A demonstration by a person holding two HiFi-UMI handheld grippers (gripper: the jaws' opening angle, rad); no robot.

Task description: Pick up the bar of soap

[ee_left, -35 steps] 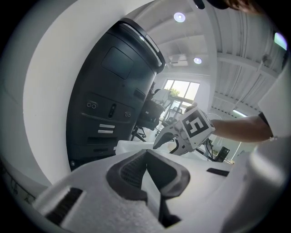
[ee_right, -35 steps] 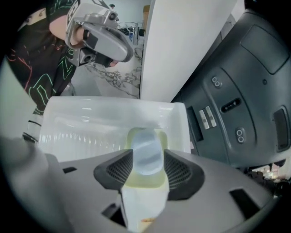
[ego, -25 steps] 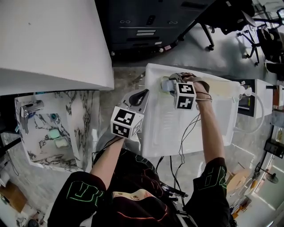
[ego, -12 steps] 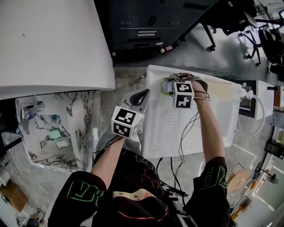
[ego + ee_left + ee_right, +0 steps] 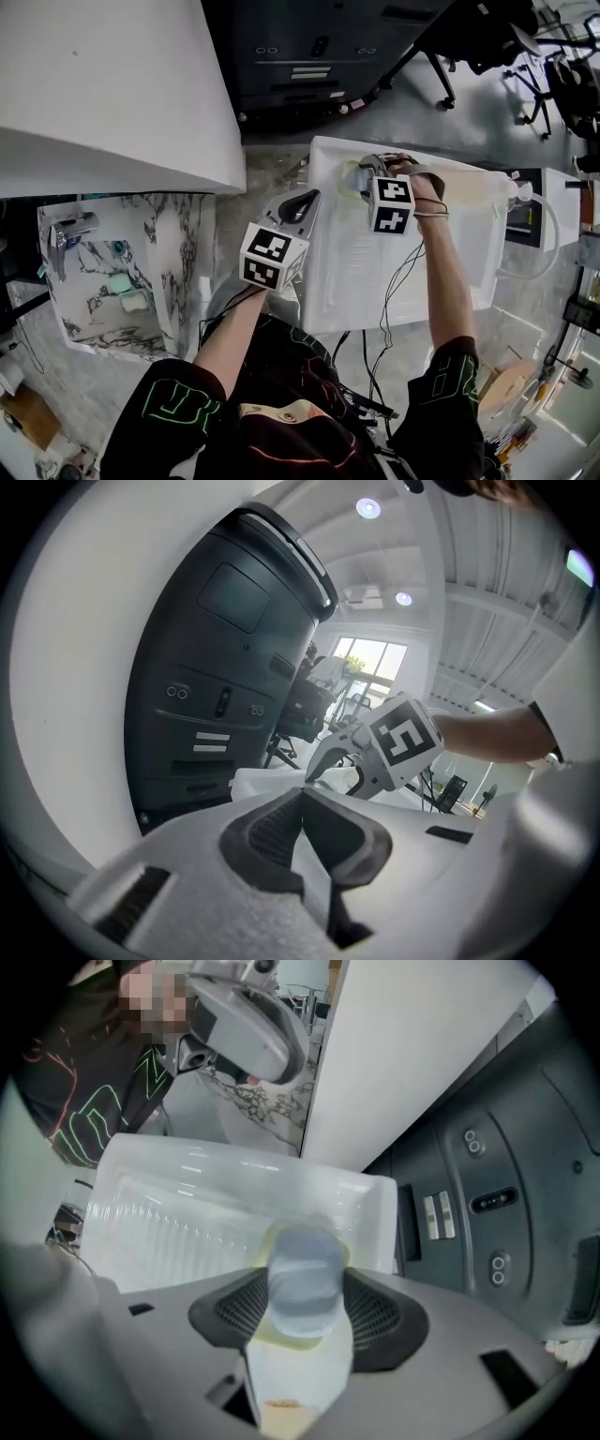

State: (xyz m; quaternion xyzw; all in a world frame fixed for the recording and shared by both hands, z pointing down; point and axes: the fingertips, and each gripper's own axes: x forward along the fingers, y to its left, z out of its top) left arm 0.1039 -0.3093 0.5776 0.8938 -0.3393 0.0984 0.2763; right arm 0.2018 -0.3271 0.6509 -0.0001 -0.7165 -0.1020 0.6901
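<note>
Soap [image 5: 305,1279]: pale blue-white oval bar at the tray's [image 5: 178,1208] far left corner, standing between the pads of the right gripper [image 5: 306,1314].
- Underlay: a pale yellow rim shows around and below the bar. Whether it is a dish, a pad or part of the bar cannot be told.
- Right gripper: clenched on the bar, one ribbed pad on each long side and the bar's end jutting forward past the pads. Whether the bar is clear of the tray floor cannot be told.
- Left gripper [image 5: 302,801]: pads pressed together, nothing between them, held off the tray's left edge, well apart from the bar.
- Tray: white, ribbed floor, raised rim, otherwise bare.
- Step in hand, as judged: the grasp is made and the lift is due.
- Handling advice: soap is probably slick, so keep the squeeze steady and square across the bar's width. Raise it straight up without tilting, away from the corner walls. If the yellow piece clings, ease off slowly to avoid dragging it along.
</note>
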